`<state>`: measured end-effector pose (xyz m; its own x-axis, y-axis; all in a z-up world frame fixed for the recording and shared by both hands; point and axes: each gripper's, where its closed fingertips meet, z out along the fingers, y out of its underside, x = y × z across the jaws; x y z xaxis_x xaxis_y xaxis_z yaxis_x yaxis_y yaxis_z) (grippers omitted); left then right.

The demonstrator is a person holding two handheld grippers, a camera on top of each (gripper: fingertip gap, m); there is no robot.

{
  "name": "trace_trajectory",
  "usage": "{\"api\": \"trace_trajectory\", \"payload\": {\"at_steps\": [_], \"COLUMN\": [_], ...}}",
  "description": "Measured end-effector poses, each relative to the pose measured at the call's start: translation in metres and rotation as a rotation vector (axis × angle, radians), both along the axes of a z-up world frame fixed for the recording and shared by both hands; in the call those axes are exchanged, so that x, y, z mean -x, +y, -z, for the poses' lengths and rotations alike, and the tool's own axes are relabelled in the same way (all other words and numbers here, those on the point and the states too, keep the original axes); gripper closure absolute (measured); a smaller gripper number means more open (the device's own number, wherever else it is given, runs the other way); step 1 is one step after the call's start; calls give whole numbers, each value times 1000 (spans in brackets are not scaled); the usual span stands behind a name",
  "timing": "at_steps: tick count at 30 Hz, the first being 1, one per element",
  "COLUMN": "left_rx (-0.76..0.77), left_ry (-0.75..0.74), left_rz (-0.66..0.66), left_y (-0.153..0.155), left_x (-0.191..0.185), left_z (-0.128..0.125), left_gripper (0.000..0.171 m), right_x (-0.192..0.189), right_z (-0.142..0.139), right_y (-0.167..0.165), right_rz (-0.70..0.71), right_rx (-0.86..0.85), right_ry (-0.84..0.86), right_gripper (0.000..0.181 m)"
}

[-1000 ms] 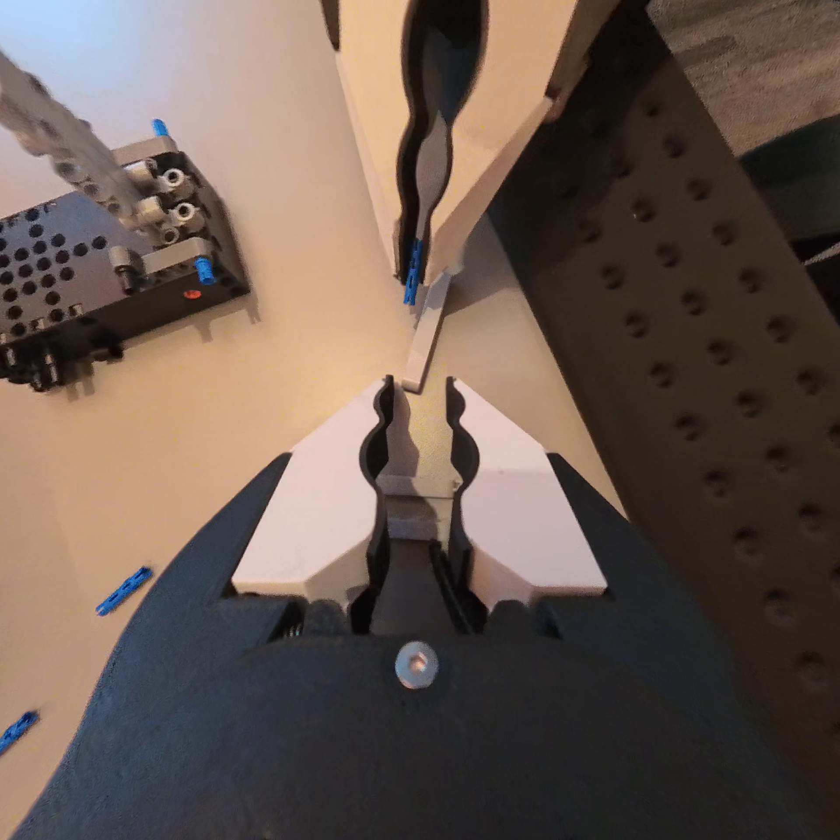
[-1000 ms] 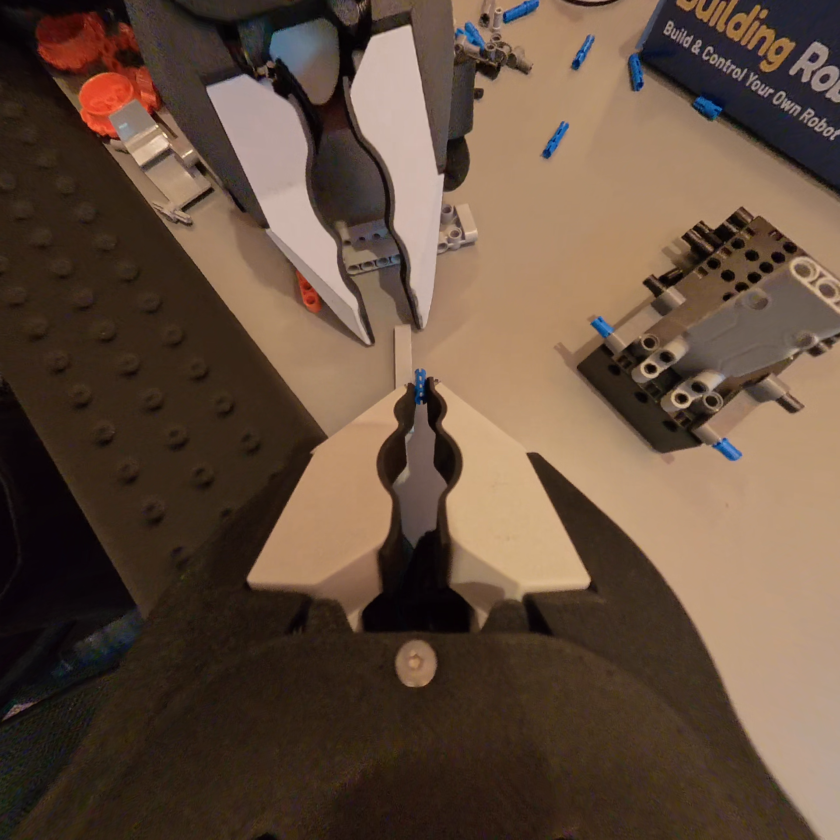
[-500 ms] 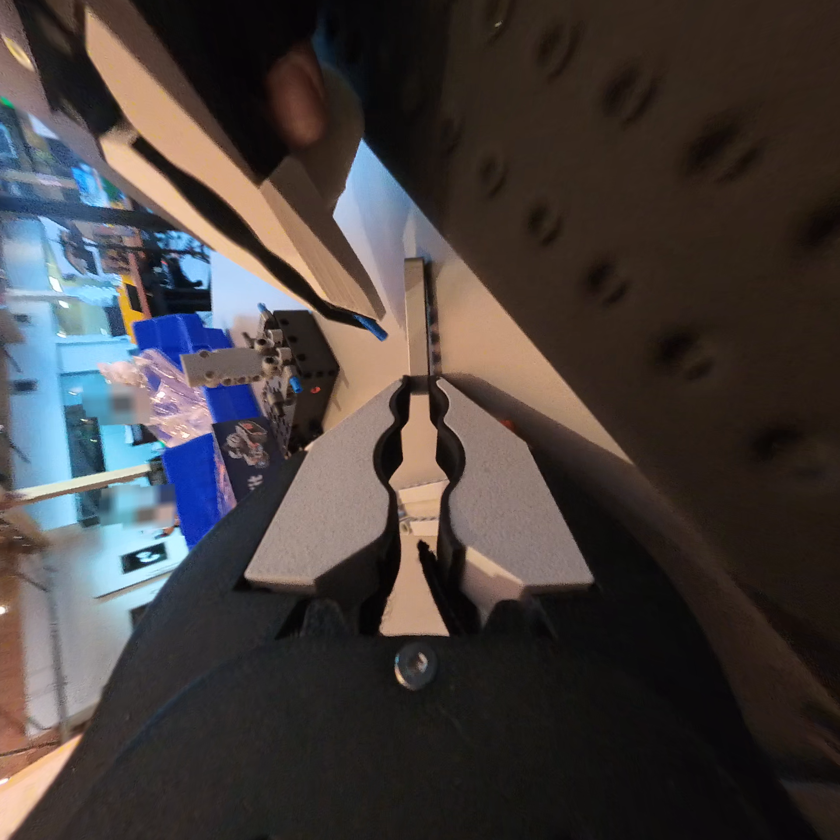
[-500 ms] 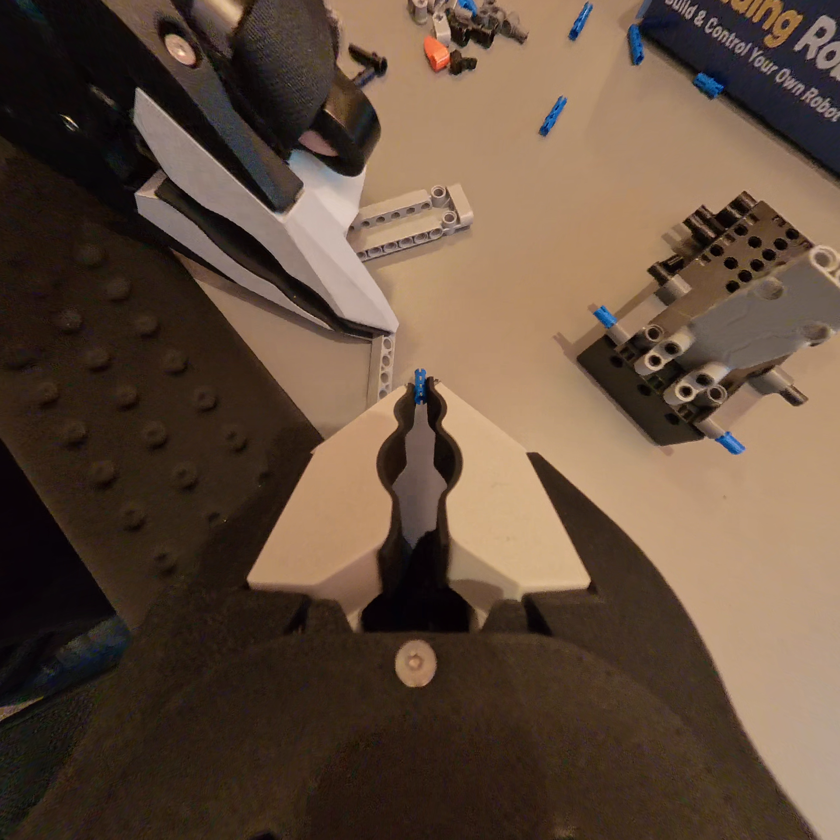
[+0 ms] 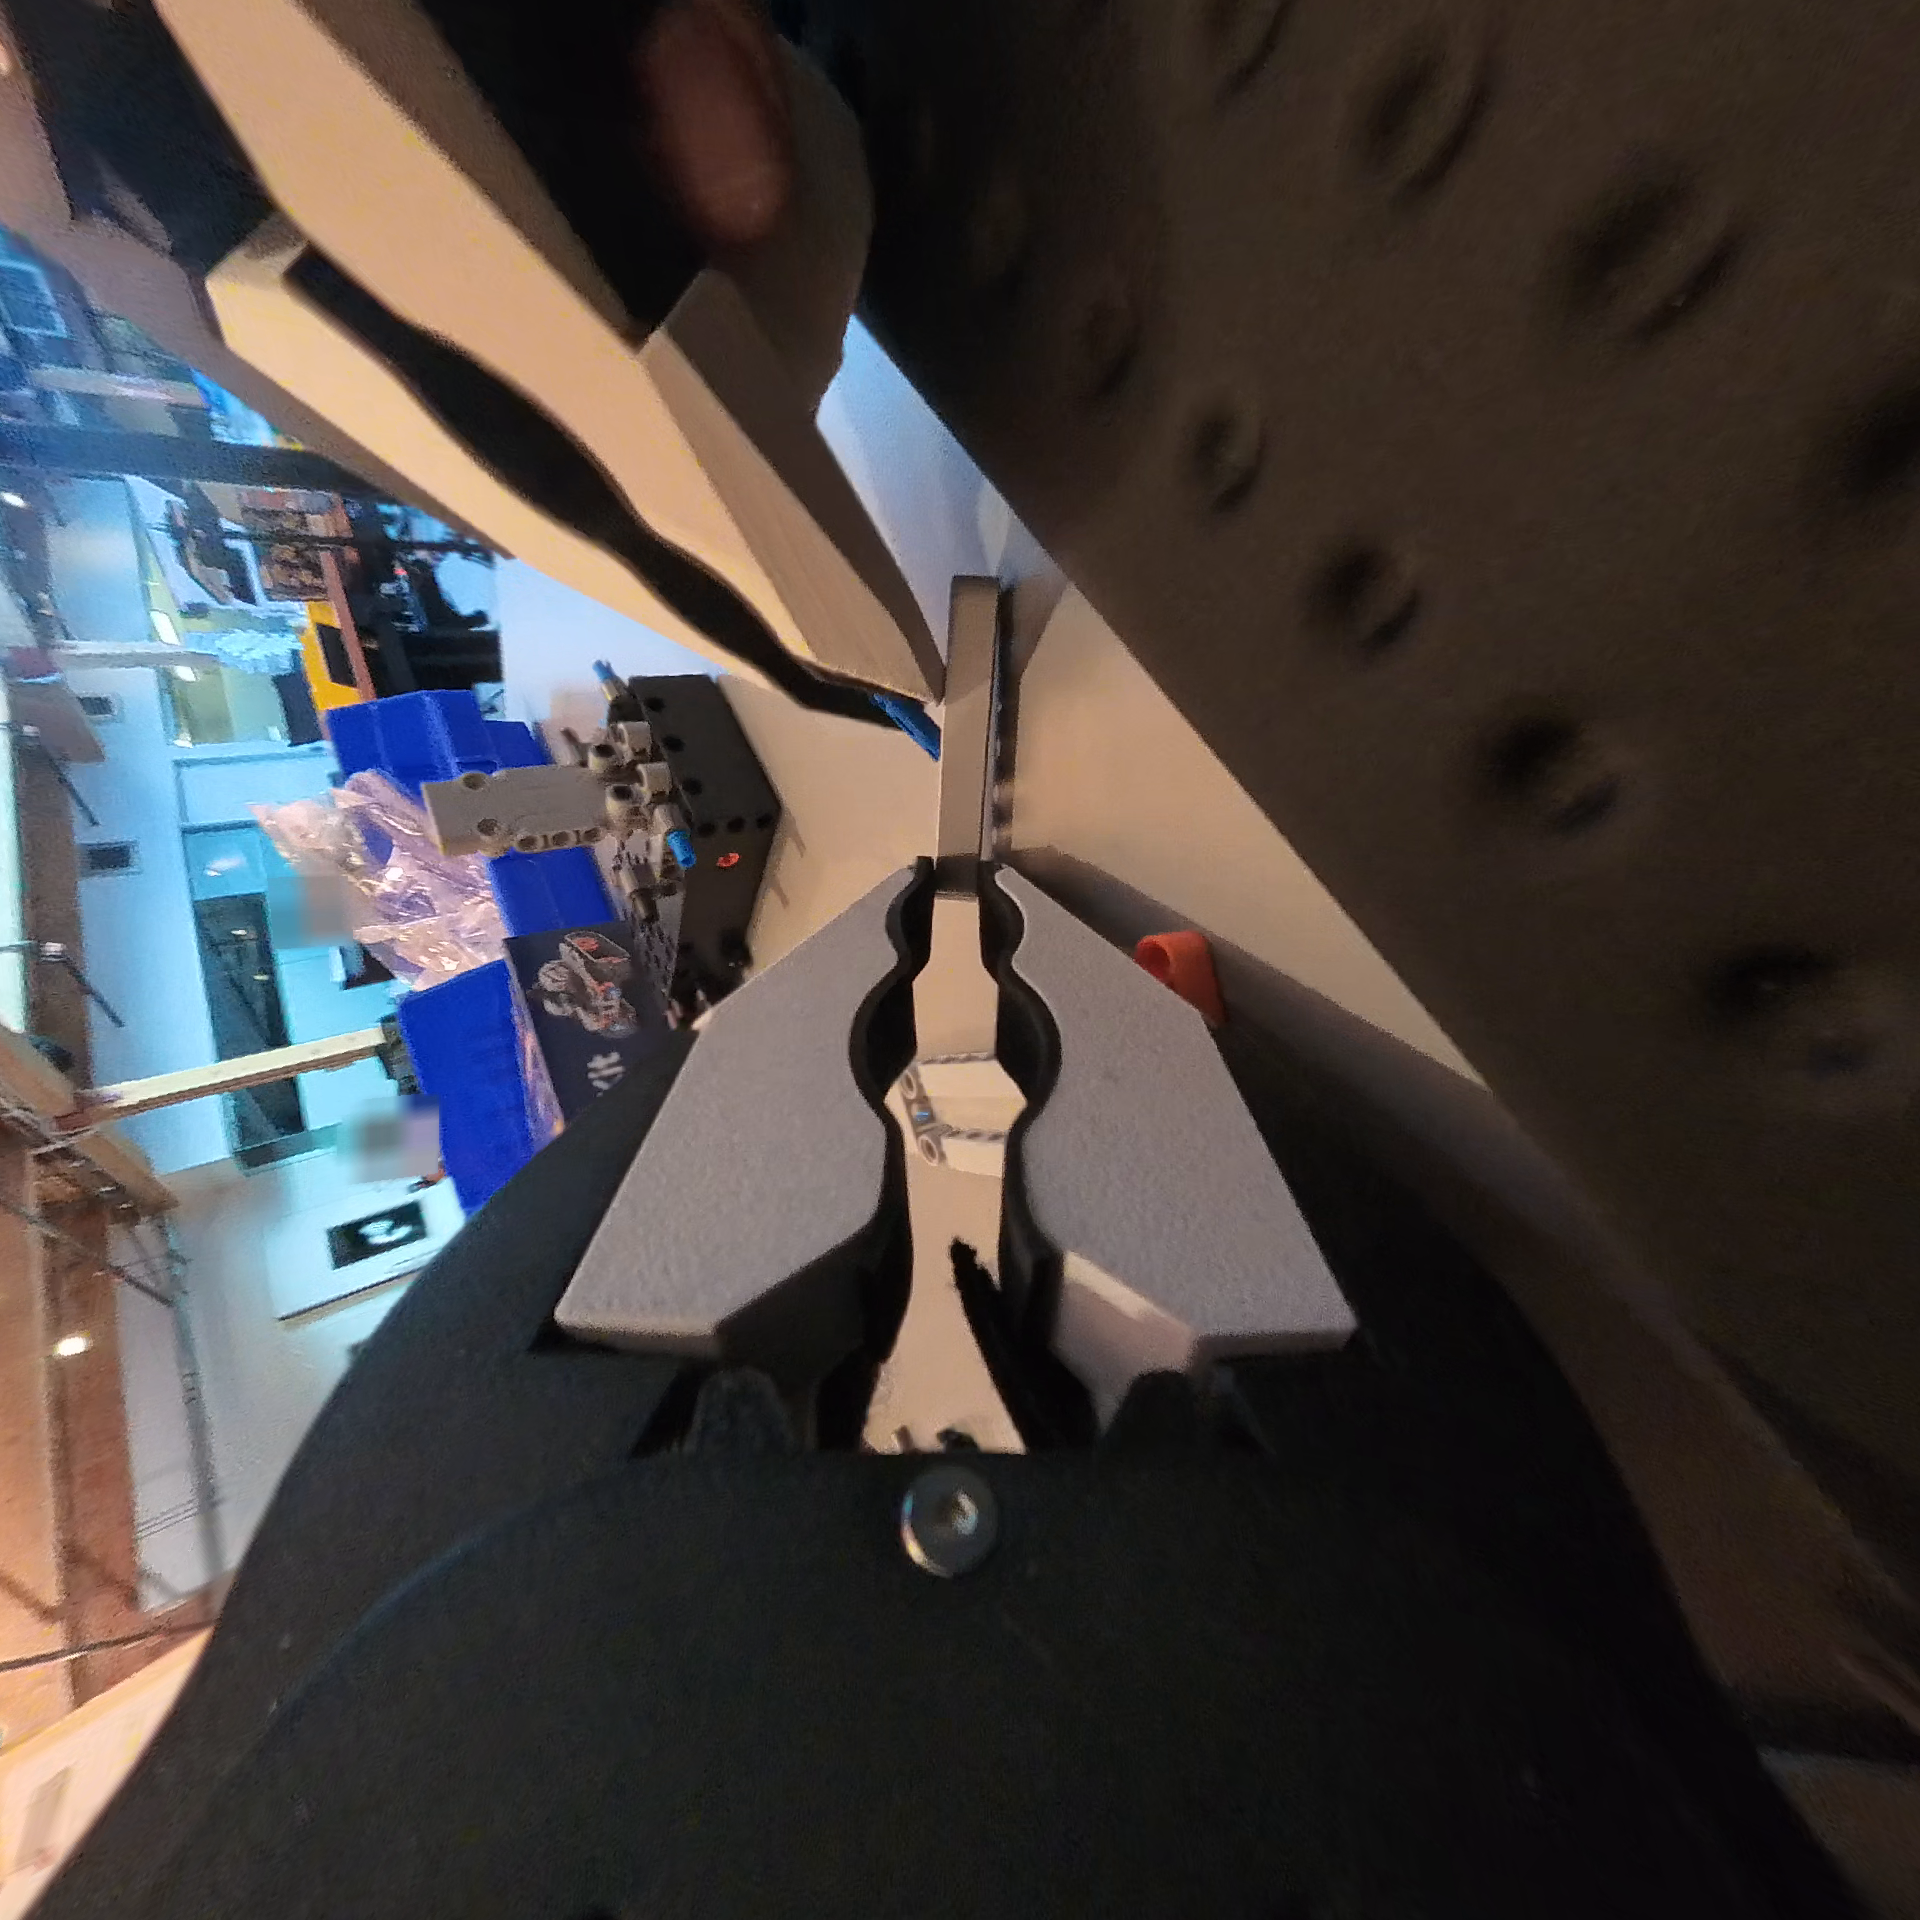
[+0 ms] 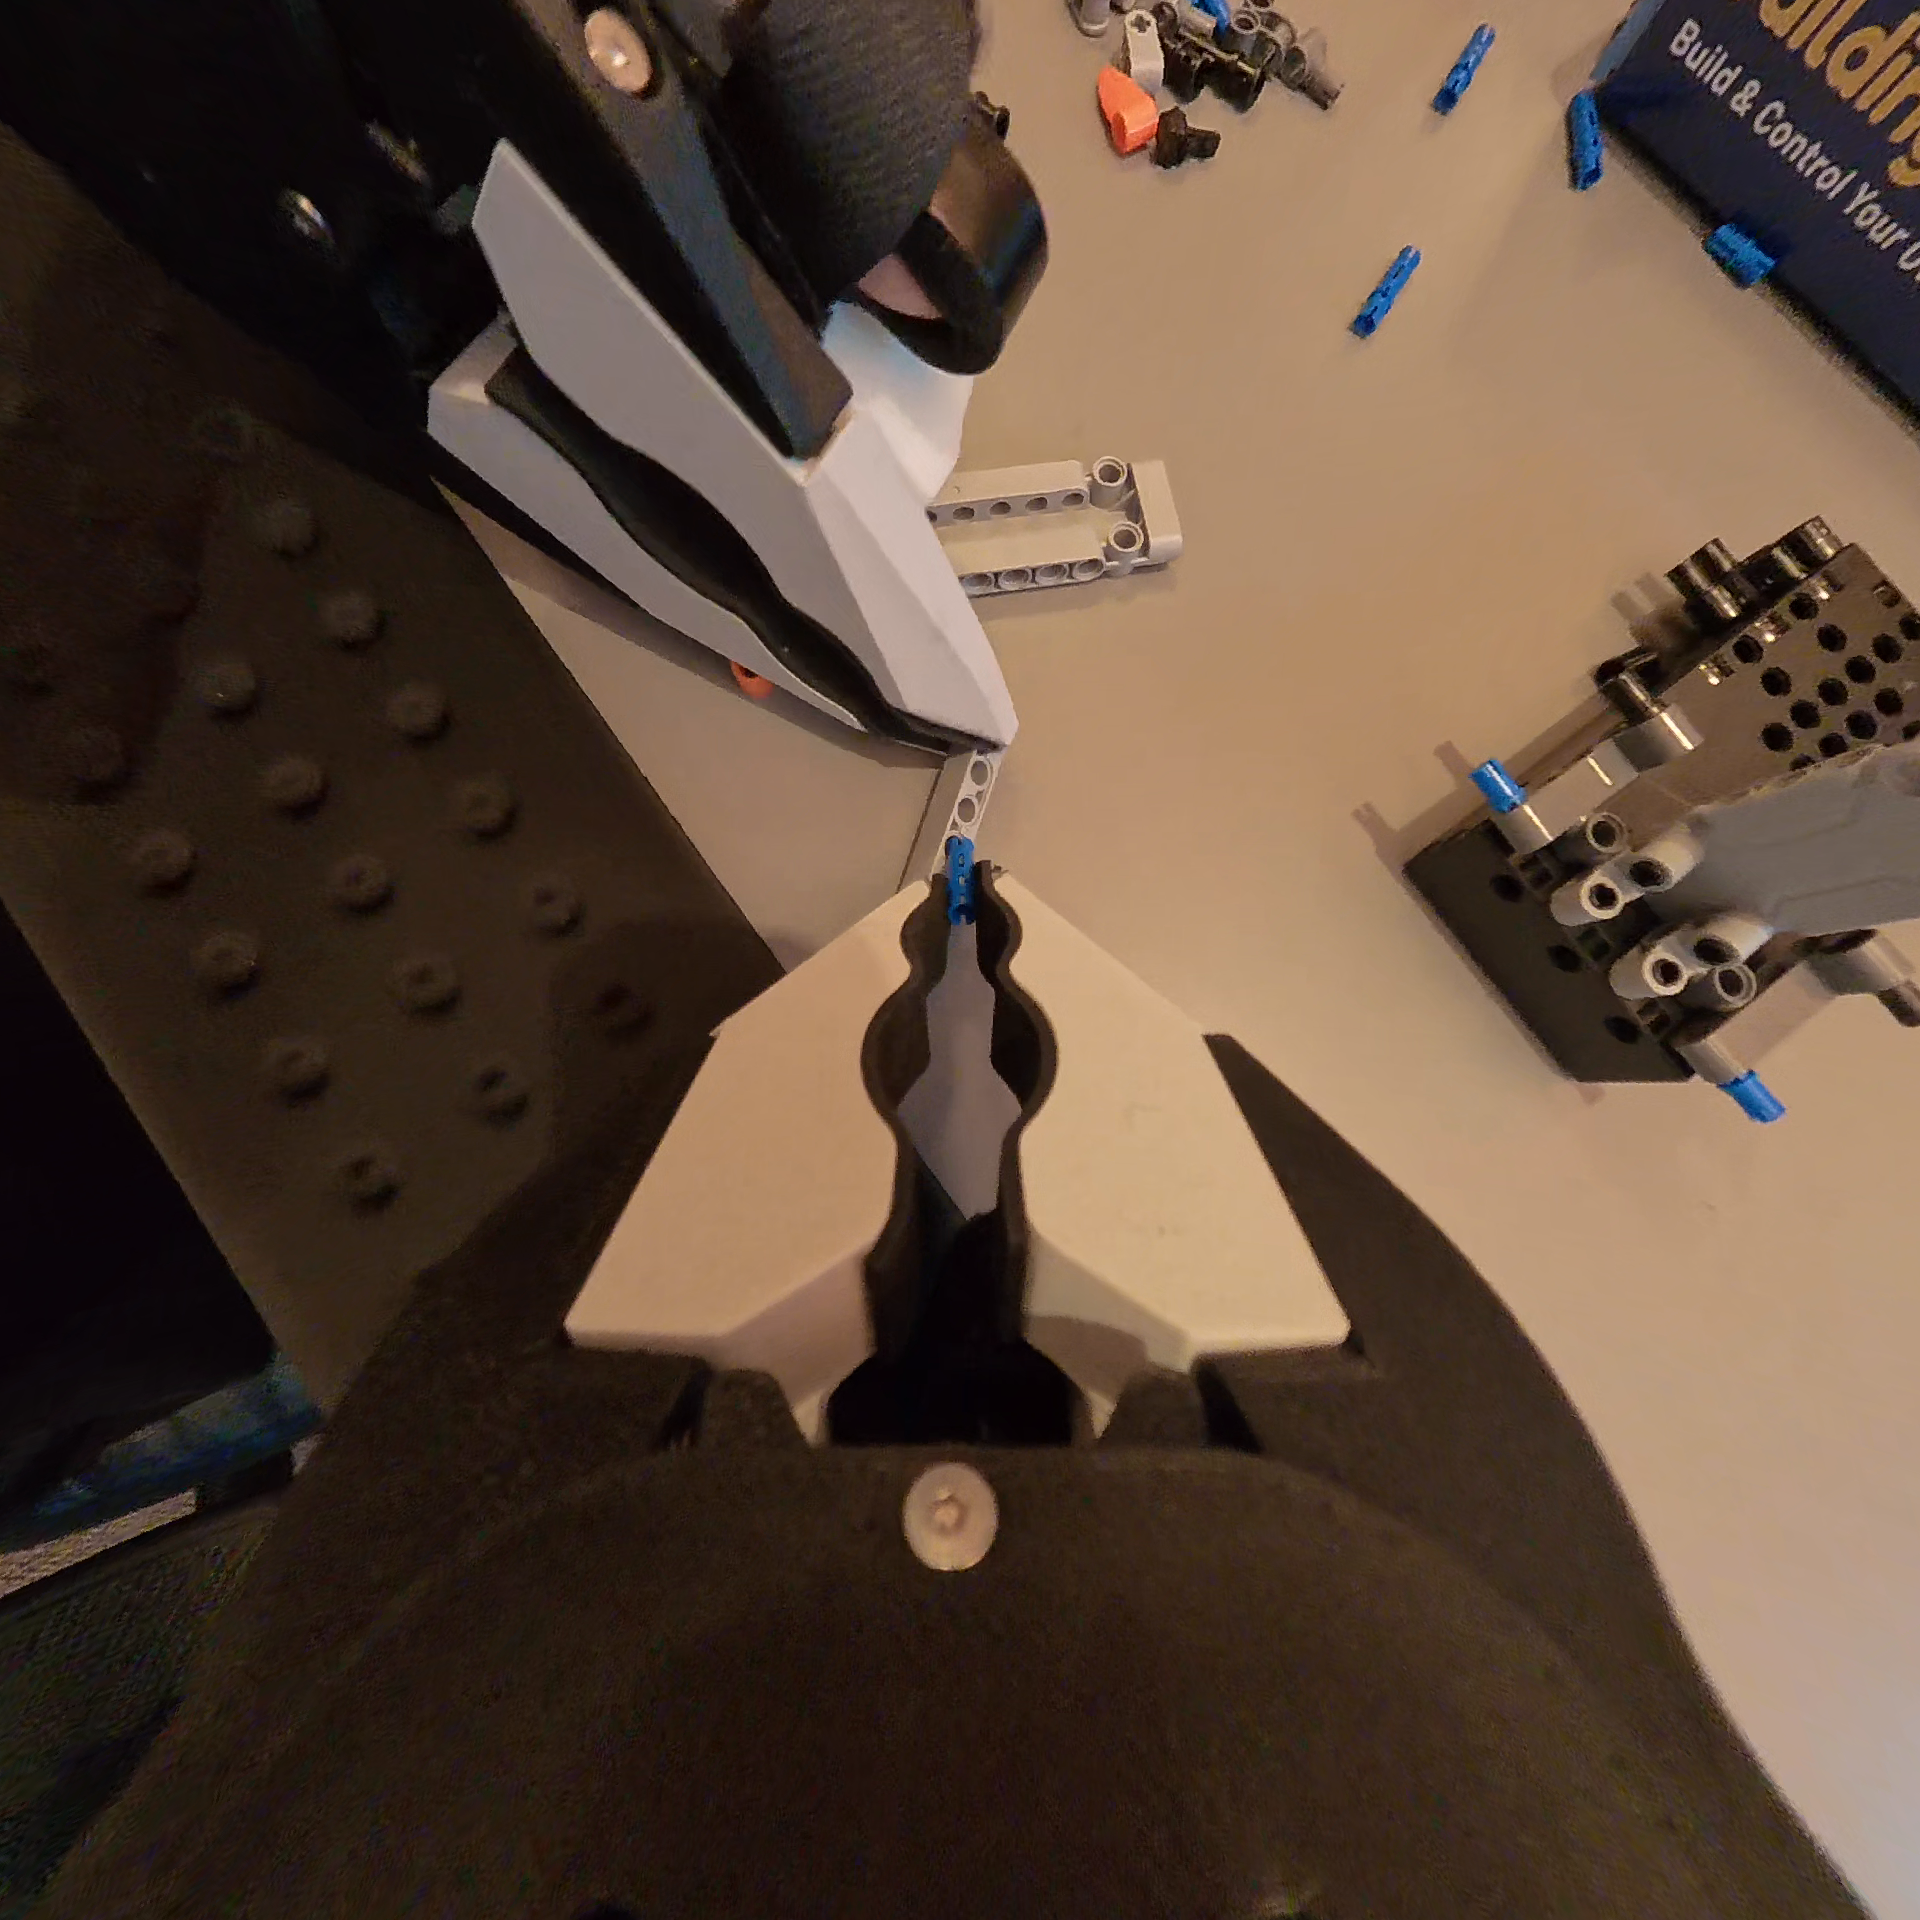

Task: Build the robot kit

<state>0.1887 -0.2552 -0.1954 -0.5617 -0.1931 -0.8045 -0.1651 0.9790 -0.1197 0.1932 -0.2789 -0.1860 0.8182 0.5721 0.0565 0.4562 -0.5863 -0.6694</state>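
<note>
My left gripper (image 5: 958, 868) is shut on one end of a thin grey holed beam (image 5: 968, 727) and holds it rolled on its side, just above the beige table. In the right wrist view the left gripper (image 6: 992, 740) comes in from the upper left with the beam (image 6: 966, 805) pointing toward me. My right gripper (image 6: 961, 883) is shut on a small blue pin (image 6: 958, 878), whose tip touches the beam's free end. In the left wrist view the right gripper (image 5: 904, 696) reaches the beam from the upper left with the pin (image 5: 899, 712).
A black holed block with grey parts and blue pins (image 6: 1704, 894) stands to the right. A grey frame piece (image 6: 1049, 525) lies behind the left gripper. Loose blue pins (image 6: 1382, 291) and small parts (image 6: 1174, 73) lie farther back. A dark dimpled mat (image 6: 312, 790) borders the left; a blue box (image 6: 1808, 156) sits far right. Left and right tips are no more than a few centimetres apart.
My left gripper shut on the grey beam, lifted it and rolled sideways. My right gripper kept the blue pin and its tip now meets the beam's end.
</note>
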Motion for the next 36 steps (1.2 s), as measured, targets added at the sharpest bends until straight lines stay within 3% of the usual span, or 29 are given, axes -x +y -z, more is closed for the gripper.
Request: {"api": "trace_trajectory", "payload": {"at_steps": [7, 10, 20, 25, 29, 36], "left_rx": [229, 319, 366, 141, -58, -37], "left_ry": [116, 160, 259, 56, -16, 40], "left_rz": [-21, -21, -17, -74, -49, 32], "left_y": [5, 2, -6, 14, 14, 5], "left_x": [10, 13, -1, -15, -13, -3], "left_z": [-8, -12, 1, -6, 1, 0], "left_gripper": [157, 157, 168, 169, 169, 170], "right_x": [0, 0, 3, 1, -4, -7], "right_z": [3, -4, -9, -7, -1, 2], "right_y": [0, 3, -4, -1, 6, 10], "right_rz": [-36, -24, -5, 1, 24, 37], "right_rx": [-19, -52, -21, 2, 26, 46], "right_ry": [-137, -119, -25, 13, 12, 34], "right_gripper": [178, 179, 178, 178, 178, 178]}}
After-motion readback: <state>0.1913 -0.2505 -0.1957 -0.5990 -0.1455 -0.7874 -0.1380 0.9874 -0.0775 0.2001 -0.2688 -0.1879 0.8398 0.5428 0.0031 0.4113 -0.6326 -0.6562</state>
